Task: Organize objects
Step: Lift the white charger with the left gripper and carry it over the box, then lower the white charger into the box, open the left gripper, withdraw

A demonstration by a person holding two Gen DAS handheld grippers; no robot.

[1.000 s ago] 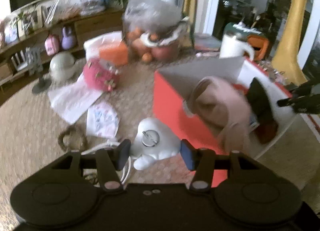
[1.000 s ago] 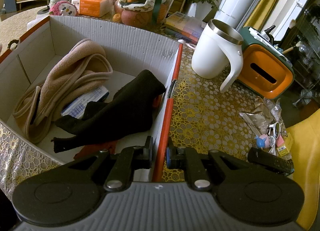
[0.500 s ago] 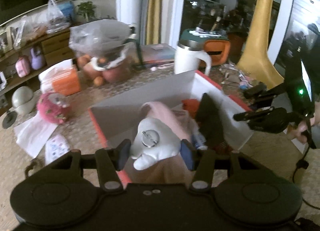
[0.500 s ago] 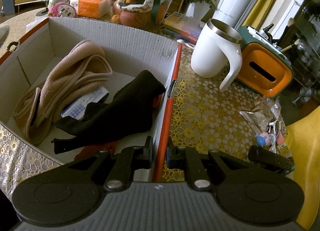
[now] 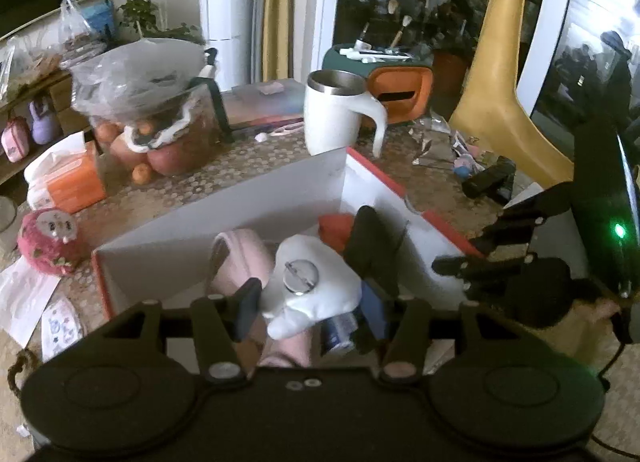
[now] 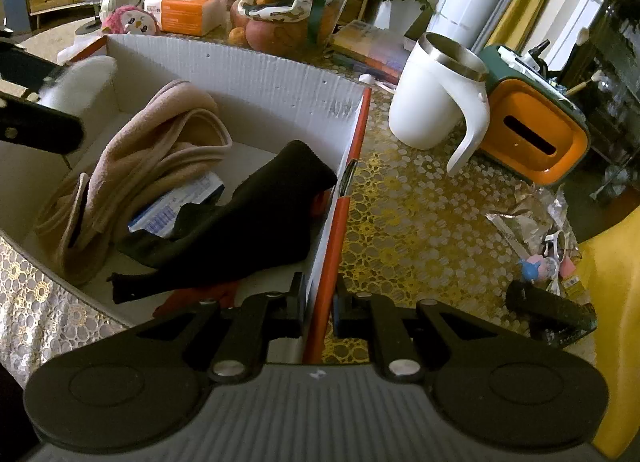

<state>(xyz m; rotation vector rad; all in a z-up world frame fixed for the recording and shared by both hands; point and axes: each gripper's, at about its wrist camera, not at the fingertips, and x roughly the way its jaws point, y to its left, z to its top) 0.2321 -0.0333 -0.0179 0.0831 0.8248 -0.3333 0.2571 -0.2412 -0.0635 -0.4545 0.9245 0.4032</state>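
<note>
The white plush toy, with a round metal disc on its upper face, is sitting pinched between the two fingers of my left gripper, which is closed partway onto its soft body, and through the left wrist camera I am seeing it hanging above the open cardboard box, over the pink cloth and just beside the black cloth. I am judging this to be the drop-off step, so I am aiming to lower the toy toward the bare floor between the pink cloth and the near wall before letting the fingers spread, since releasing from up here risks it bouncing off the cloth and out. The white mug and the bag of fruit are standing well clear behind the box, so nothing is crowding my path. Switching to the right wrist camera, my right gripper is clamped narrowly on the red-edged side wall of the box, one finger inside and one outside, steadying it. I am keeping that grip firm and level so the box is not tipping or sliding while the left hand descends. From here the toy is showing only as a pale shape at the far left corner, and I cannot tell how high above the contents it hangs.
</note>
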